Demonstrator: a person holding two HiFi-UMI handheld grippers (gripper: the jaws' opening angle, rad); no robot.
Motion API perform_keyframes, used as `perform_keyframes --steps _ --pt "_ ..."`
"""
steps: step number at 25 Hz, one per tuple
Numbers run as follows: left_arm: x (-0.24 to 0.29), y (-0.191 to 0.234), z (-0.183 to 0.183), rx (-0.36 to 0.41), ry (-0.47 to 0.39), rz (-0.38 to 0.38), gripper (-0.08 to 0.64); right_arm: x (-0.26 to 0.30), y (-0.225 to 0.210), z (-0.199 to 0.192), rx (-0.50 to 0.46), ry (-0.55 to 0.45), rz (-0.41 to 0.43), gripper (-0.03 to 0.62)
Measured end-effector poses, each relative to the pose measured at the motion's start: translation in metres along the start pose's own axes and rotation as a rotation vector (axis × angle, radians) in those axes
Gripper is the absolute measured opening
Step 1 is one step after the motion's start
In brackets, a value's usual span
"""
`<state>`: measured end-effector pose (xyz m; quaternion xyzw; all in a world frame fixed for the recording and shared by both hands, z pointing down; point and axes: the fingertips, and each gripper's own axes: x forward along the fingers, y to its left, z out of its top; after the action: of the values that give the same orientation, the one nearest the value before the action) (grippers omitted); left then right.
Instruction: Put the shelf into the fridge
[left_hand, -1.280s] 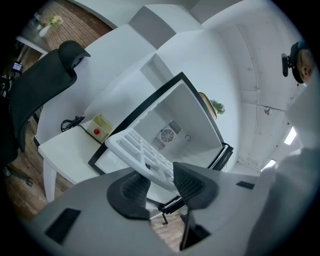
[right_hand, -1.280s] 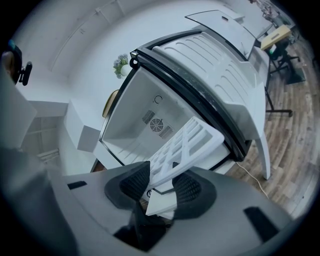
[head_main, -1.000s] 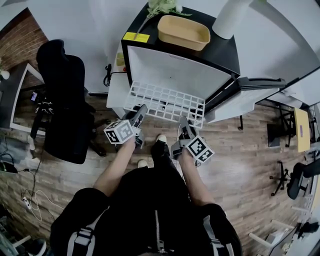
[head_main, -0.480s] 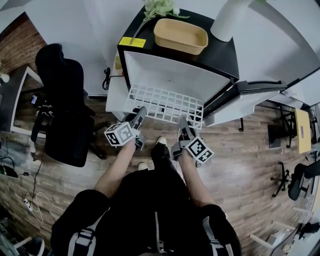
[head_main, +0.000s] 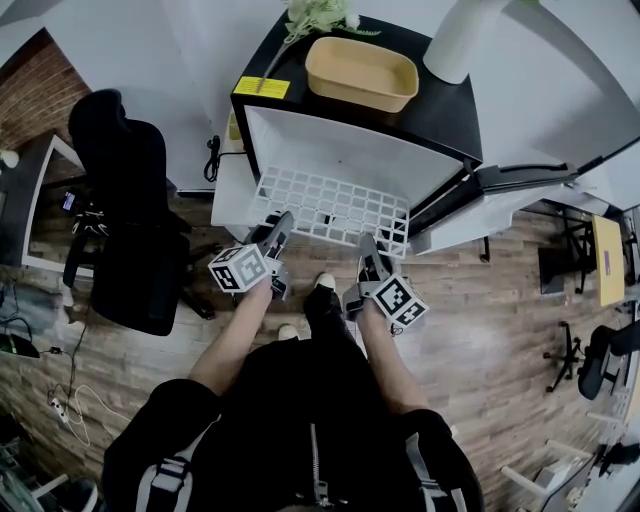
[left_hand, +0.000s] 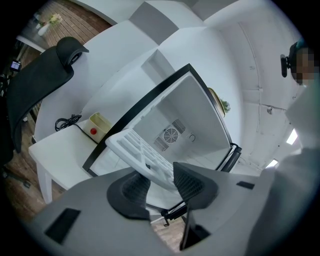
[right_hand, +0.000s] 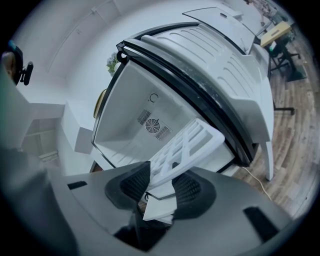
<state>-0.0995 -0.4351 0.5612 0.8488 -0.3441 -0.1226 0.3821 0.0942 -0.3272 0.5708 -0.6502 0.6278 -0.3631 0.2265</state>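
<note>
A white grid shelf (head_main: 330, 205) is held flat in front of the open black mini fridge (head_main: 350, 150), its far edge at the fridge's mouth. My left gripper (head_main: 280, 228) is shut on the shelf's near left edge (left_hand: 142, 155). My right gripper (head_main: 367, 247) is shut on the near right edge (right_hand: 182, 147). The fridge's white interior (left_hand: 180, 125) with a round fan vent (right_hand: 152, 125) shows in both gripper views. Its door (head_main: 500, 195) hangs open to the right.
On the fridge top lie a tan tray (head_main: 362, 72) and a green plant sprig (head_main: 320, 12). A black office chair (head_main: 125, 200) stands at the left. A small white table (left_hand: 60, 150) with a cable sits beside the fridge. The floor is wood.
The shelf has moved slightly farther toward the fridge opening, with both grippers still holding it. The view has shifted a little.
</note>
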Motion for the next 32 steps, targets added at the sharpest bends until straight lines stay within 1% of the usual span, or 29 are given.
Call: perform_keyframes --steps 10,32 --pt "0.01 0.003 0.001 0.001 0.011 -0.003 0.163 0.009 -0.004 0.005 -0.001 -0.008 -0.008 0.146" --pt "0.038 0.011 0.007 0.009 0.006 0.002 0.161 0.038 -0.013 0.018 0.001 -0.012 -0.011 0.146"
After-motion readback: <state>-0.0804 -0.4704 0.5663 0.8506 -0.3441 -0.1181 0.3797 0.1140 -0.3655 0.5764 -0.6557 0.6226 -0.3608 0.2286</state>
